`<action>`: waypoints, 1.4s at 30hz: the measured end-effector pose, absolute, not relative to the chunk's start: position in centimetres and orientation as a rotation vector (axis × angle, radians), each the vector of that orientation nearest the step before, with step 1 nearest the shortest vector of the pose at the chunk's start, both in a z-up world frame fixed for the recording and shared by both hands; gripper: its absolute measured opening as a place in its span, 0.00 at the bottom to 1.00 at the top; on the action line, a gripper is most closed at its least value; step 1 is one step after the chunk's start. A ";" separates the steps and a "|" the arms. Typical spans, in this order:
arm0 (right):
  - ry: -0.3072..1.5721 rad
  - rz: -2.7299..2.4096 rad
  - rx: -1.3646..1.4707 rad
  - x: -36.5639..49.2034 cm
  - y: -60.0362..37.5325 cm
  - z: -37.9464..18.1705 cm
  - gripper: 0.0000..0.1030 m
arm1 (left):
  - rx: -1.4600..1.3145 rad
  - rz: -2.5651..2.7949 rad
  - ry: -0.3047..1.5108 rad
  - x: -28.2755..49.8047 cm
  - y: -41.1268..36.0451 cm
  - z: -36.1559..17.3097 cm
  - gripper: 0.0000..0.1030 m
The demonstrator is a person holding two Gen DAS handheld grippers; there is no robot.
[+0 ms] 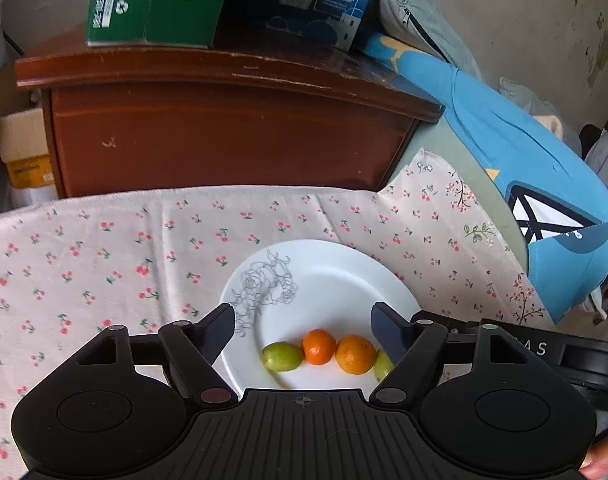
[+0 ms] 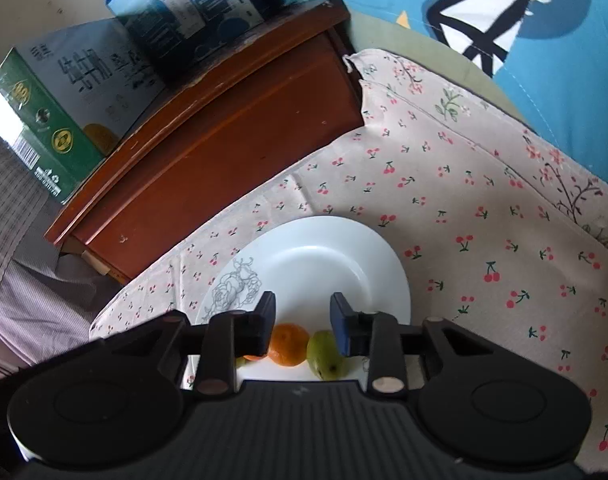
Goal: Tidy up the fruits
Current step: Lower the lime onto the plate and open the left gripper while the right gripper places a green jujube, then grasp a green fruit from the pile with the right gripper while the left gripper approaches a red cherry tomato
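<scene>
hovering over the near edge of the white plate point(image 1: 328, 276), we see our left gripper point(image 1: 304, 330) standing wide, gripping nothing, its pads clear of the fruit. four fruits lie in a left-to-right row on the plate's near side: a green fruit point(image 1: 281, 356), an orange point(image 1: 319, 346), a second orange point(image 1: 356, 354), and another green fruit point(image 1: 384, 364), half hidden behind the right finger. the row sits just below and between the left gripper's fingers, its long axis running across the gap.

our right gripper point(image 2: 302, 322) is only partly open and holds nothing; an orange point(image 2: 288, 344) and a green fruit point(image 2: 324, 354) lie just near of its tips, touching neither pad. the plate rests on a cherry-print cloth point(image 1: 103, 260), which covers the bench. we judge both grippers about equally near the row.
</scene>
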State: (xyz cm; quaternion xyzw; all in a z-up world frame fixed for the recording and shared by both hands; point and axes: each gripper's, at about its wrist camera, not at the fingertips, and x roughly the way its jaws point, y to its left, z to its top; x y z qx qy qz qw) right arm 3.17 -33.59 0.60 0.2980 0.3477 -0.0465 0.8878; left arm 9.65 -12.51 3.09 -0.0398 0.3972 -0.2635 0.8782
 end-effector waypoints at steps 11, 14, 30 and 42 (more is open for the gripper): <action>0.735 -0.041 0.542 1.8 -31.8 1.3 0.34 | -0.097 -0.518 0.850 7.8 -9.3 4.1 0.74; 0.732 -0.031 0.522 1.1 -31.3 1.6 0.36 | -0.113 -0.495 0.850 7.0 -8.3 4.2 0.74; 0.761 0.013 0.451 -2.3 -28.9 1.2 0.37 | -0.044 -0.432 0.839 2.3 -5.7 3.3 0.79; 0.832 0.057 0.418 -5.4 -26.2 -0.7 0.37 | 0.004 -0.416 0.876 0.1 -4.3 1.2 0.82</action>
